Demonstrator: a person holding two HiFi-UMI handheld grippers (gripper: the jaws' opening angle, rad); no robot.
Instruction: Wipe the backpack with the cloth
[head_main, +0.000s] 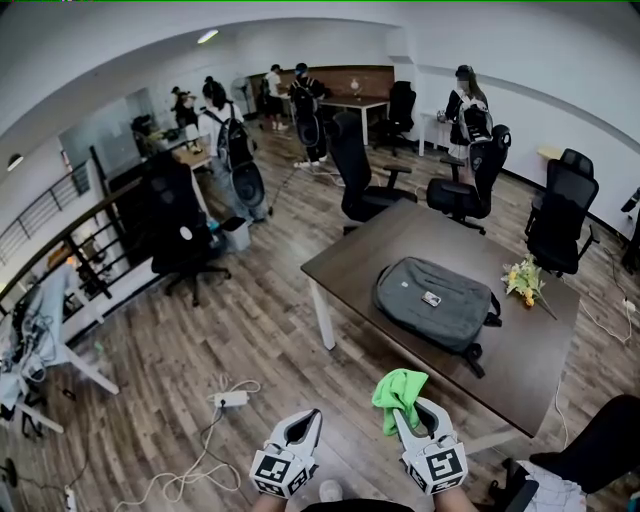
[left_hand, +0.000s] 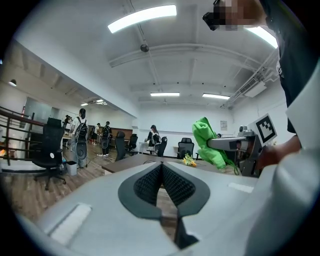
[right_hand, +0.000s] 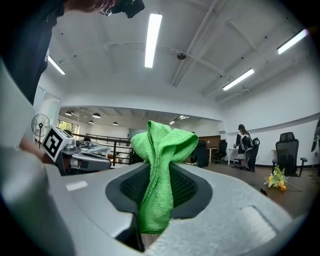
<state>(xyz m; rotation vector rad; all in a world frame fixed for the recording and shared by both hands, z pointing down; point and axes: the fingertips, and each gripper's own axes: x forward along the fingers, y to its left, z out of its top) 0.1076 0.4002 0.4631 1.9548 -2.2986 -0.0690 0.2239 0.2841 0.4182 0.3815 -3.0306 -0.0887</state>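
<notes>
Our right gripper (head_main: 412, 415) pinches the soft, light cloth (head_main: 397, 388) by a bunched fold; our left gripper (head_main: 303, 428) is pressed together, empty. We judge the backpack (head_main: 432, 298) floppy, likely needing steadying.

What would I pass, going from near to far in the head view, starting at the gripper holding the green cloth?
right gripper → green cloth pinched in its jaws → grey backpack lying on the brown table → black office chair behind the table

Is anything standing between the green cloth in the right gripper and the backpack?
Nothing visible: only bare tabletop lies between the cloth and the gray backpack; the yellow flowers sit off to the side.
</notes>
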